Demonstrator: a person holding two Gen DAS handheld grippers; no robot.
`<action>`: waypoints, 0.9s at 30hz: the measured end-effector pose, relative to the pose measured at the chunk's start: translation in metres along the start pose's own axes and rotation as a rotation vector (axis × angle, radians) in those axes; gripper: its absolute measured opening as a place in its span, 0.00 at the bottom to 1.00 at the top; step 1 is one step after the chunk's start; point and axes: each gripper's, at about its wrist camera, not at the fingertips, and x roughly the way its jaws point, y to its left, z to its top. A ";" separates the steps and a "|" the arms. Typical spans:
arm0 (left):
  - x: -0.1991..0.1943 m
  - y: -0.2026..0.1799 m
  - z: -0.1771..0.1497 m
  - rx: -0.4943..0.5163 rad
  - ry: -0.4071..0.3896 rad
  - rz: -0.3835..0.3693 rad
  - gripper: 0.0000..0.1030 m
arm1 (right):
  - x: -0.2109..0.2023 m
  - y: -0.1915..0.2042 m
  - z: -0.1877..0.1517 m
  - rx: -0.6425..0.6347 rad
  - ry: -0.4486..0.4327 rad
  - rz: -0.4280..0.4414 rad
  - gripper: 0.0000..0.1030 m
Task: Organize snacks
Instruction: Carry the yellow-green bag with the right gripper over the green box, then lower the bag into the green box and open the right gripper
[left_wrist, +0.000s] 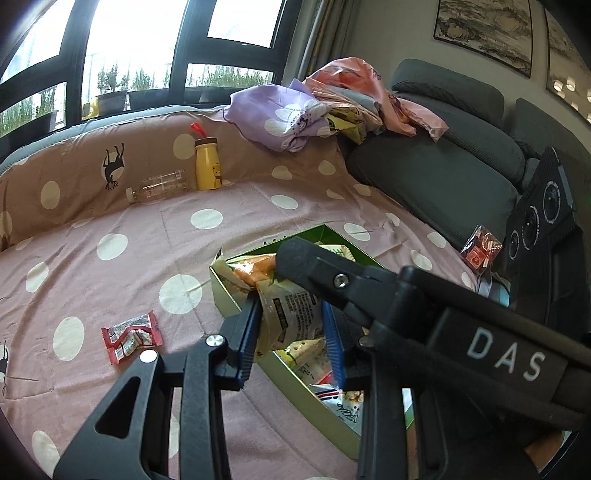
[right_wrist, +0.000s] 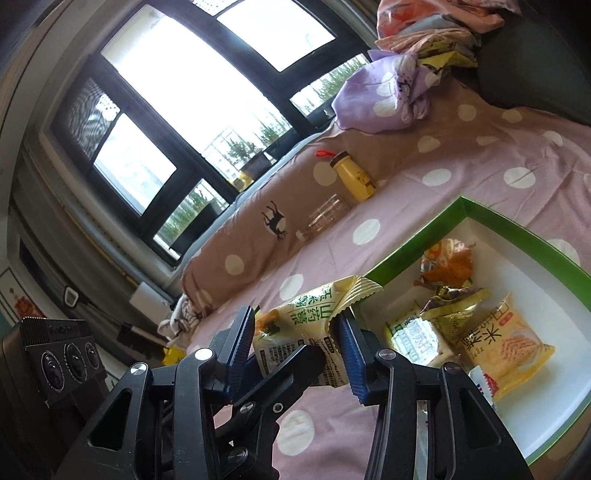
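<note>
The pale snack packet (right_wrist: 310, 325) is between both hand-held grippers, just beside the near rim of the green box (right_wrist: 417, 240) on the bed. The left hand-held gripper (left_wrist: 291, 332) stands narrow, its blue pads pressing the packet. The right hand-held gripper (right_wrist: 299, 343) has the same packet between its pads, which seem to touch its sides.

Several packets already lie in the box, among them an orange one (right_wrist: 511, 343). A red packet (left_wrist: 131, 334) and another red packet (left_wrist: 482, 251) by the sofa are outside, so I judge the task partly done.

The packets carry Chinese print, too small to read. The right gripper's body shows "DAS" (left_wrist: 506, 356).
</note>
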 end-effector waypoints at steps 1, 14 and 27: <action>0.002 -0.002 0.001 0.005 0.004 -0.001 0.30 | 0.000 -0.003 0.001 0.008 -0.001 -0.006 0.46; 0.025 -0.019 0.003 0.029 0.050 -0.039 0.30 | -0.008 -0.033 0.008 0.086 -0.016 -0.052 0.44; 0.044 -0.028 0.001 0.039 0.091 -0.082 0.30 | -0.013 -0.053 0.009 0.148 0.001 -0.113 0.44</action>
